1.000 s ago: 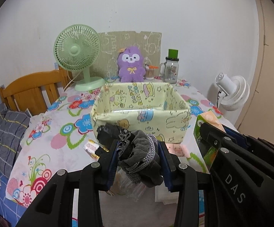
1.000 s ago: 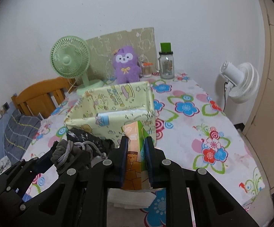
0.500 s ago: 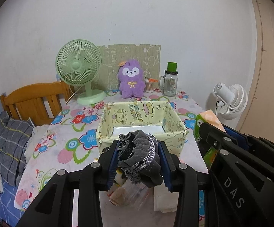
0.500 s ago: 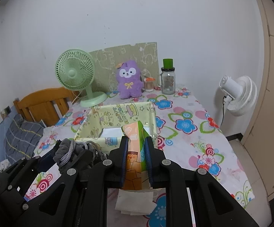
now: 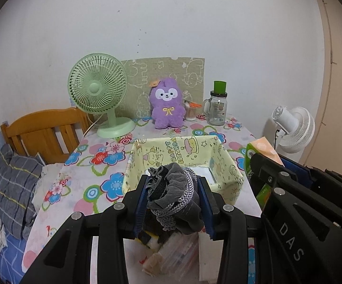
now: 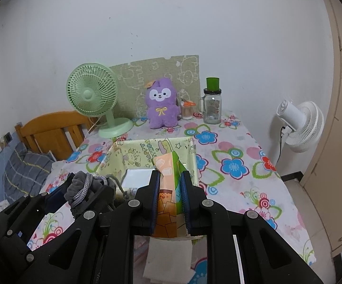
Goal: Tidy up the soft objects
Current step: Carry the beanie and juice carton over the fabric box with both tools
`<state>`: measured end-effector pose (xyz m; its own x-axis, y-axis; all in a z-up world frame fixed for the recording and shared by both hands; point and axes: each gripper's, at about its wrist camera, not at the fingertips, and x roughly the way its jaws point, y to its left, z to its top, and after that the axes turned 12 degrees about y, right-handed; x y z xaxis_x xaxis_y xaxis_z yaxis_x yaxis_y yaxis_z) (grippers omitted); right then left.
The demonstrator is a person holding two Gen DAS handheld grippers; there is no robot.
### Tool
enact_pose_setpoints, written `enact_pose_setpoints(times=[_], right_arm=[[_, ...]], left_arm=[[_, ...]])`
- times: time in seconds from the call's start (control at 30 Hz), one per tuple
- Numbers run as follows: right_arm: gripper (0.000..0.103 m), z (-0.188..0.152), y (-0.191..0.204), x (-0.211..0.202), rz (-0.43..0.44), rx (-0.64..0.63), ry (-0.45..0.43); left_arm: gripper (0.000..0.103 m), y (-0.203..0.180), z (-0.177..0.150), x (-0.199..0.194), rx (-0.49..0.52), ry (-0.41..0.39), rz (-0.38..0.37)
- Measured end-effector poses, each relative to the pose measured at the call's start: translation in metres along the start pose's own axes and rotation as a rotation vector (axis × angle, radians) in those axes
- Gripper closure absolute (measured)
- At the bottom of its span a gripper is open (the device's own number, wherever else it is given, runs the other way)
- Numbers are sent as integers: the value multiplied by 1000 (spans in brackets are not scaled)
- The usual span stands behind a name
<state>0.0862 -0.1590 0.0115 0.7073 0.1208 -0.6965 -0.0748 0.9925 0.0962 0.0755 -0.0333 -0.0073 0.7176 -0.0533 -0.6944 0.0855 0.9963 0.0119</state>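
Here, in the left wrist view, the left gripper (image 5: 172,201) clamps a bunched grey drawstring pouch (image 5: 174,197); the yellow box (image 5: 227,182) reading "HAPPY BIRTHDAY" lies directly ahead and below, and the neighbouring gripper's frame reads "DAS". In the right wrist view, the right gripper (image 6: 170,200) squeezes an upright orange-green tissue pack (image 6: 167,189), with the box ahead, slightly left.

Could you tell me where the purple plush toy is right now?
The purple plush toy sits upright at the table's far edge, between the green fan and the glass jar.
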Motion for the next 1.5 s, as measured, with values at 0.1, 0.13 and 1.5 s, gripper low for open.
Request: enact_pose_setpoints(times=[0.1,0.13,1.5], right_arm=[[82,10,1,7,-1,-5,-1],[82,12,1,9,0,-7,-1],[82,77,-1,157,-9,8,139]], left_arm=[[62,1,8,6,0,-2,3],[62,2,12,8,-1,-3,4],[59,21,72,149,12,151,6]])
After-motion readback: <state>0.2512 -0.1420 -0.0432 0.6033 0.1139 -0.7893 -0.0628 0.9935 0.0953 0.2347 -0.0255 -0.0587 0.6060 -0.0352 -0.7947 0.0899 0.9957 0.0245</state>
